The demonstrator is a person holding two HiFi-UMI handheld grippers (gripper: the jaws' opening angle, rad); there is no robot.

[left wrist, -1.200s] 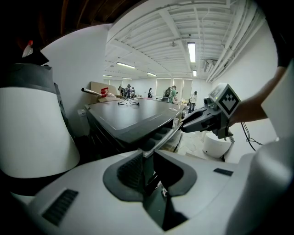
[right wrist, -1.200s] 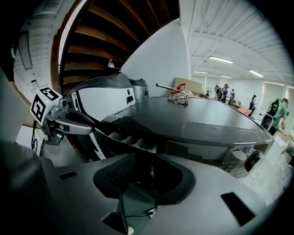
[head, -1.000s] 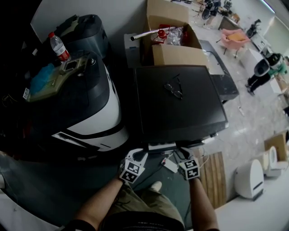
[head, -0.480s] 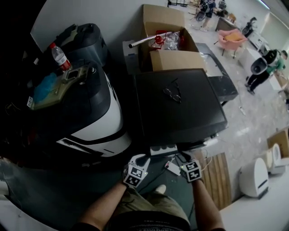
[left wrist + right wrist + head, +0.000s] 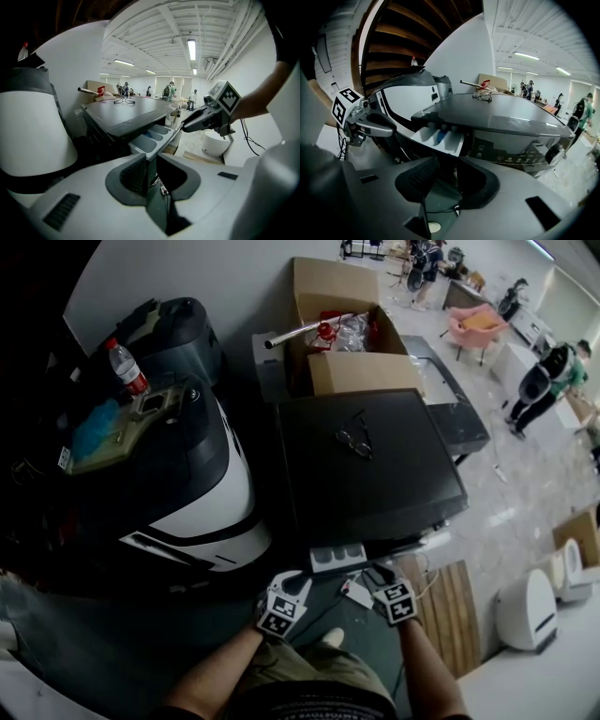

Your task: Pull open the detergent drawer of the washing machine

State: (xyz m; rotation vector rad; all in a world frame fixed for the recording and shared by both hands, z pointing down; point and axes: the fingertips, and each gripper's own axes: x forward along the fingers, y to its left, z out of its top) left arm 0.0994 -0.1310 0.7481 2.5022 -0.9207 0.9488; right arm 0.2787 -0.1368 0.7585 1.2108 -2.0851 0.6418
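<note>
Detergent drawer [image 5: 337,557]: stands pulled out of the washing machine [image 5: 384,484] front, just beyond and between both grippers, touching neither. Left gripper [image 5: 294,581]: fingers narrowly apart, empty. Right gripper [image 5: 373,575]: fingers wider apart, also empty. Near end of drawer cut off behind the left fingers in the left gripper view. Shows more of its compartments than a second ago.

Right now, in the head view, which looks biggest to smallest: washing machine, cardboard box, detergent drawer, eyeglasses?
1. washing machine
2. cardboard box
3. detergent drawer and eyeglasses: the drawer's pulled-out part and the eyeglasses look about alike, so I won't rank them.
</note>
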